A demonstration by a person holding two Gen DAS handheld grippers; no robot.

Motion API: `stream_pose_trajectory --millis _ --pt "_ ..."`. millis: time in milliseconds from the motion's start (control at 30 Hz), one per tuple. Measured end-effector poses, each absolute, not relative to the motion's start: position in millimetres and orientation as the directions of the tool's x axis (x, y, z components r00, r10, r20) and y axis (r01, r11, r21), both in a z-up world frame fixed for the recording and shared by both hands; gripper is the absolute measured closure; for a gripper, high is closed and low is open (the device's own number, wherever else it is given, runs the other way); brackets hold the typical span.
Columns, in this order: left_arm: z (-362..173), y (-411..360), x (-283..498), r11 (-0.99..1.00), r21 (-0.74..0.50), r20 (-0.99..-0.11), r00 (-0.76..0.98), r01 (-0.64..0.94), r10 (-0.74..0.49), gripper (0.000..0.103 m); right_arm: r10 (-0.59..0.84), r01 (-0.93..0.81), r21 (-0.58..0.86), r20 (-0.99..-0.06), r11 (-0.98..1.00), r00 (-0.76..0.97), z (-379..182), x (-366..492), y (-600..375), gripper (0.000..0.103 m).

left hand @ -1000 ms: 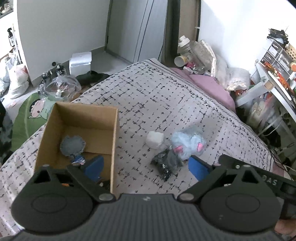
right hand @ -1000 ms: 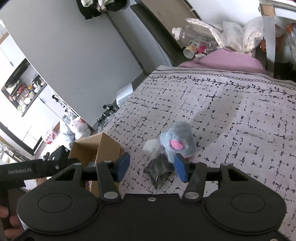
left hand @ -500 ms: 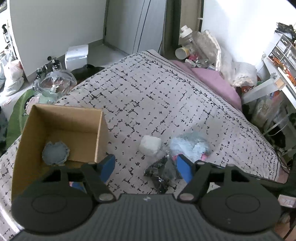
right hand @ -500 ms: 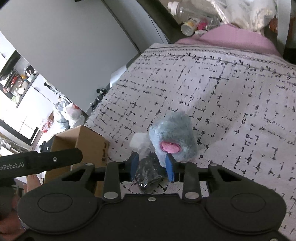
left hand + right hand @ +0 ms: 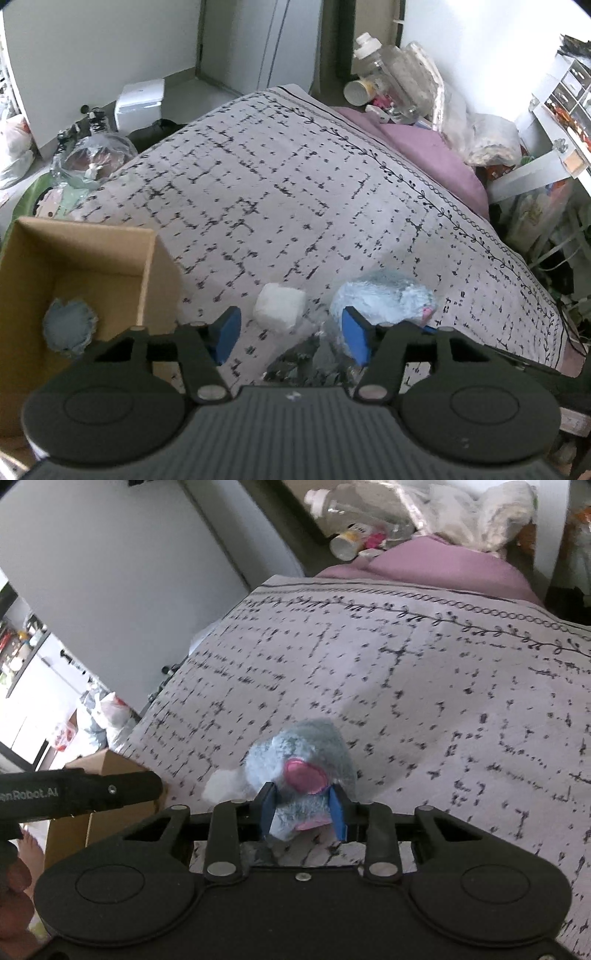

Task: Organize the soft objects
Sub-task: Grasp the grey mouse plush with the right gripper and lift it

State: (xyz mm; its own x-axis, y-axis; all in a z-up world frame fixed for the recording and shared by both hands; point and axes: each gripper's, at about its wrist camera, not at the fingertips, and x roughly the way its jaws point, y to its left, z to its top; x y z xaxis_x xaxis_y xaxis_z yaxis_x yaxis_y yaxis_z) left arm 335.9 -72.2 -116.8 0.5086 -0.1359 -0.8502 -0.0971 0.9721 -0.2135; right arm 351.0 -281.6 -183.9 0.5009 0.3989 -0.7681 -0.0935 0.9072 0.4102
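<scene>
A fluffy blue plush toy (image 5: 299, 760) with pink patches lies on the patterned bedspread (image 5: 424, 686). My right gripper (image 5: 302, 810) is shut on its near end. The plush also shows in the left wrist view (image 5: 388, 299). My left gripper (image 5: 291, 332) is open and empty, hovering over a white soft cube (image 5: 279, 307) and a dark item in a clear bag (image 5: 314, 360). An open cardboard box (image 5: 146, 258) stands at the left with a grey-blue soft pad (image 5: 68, 328) inside.
A purple pillow (image 5: 432, 155), bottles (image 5: 373, 51) and bags crowd the bed's far end. A white box (image 5: 140, 98) and plastic bags (image 5: 92, 158) lie on the floor at left. The left gripper's body (image 5: 77, 794) reaches in at the right view's left.
My right gripper has closed from open onto the blue plush. My left gripper has shifted right, from over the box to above the white cube and bagged item.
</scene>
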Motion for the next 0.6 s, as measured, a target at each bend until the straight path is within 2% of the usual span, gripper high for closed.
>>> stream_pose_trajectory --millis 67,133,233,500,600 --pt "-120.8 -79.1 342.2 0.973 -0.215 -0.851 0.505 -0.082 -0.145 0.047 0.404 -0.078 0.426 -0.761 0.901 0.508 -185.0 353.6 -288.8 0.076" --pt "-125.7 -86.7 348.7 0.972 -0.226 -0.852 0.497 -0.069 -0.163 0.049 0.405 -0.067 0.435 -0.757 0.898 0.513 -185.3 356.1 -295.7 0.085" --pt "-133.4 -101.0 357.4 0.967 -0.249 -0.853 0.482 -0.045 -0.197 0.053 0.398 -0.044 0.441 -0.758 0.897 0.517 -186.6 359.5 -305.3 0.089" --pt "-154.5 -130.2 373.4 0.952 -0.305 -0.849 0.452 0.002 -0.273 0.069 0.418 0.010 0.490 -0.753 0.872 0.508 -194.1 363.9 -328.2 0.089" --pt "-163.0 -136.2 378.9 0.949 -0.315 -0.855 0.435 -0.001 -0.283 0.073 0.431 0.030 0.513 -0.750 0.858 0.502 -195.7 363.6 -333.6 0.084"
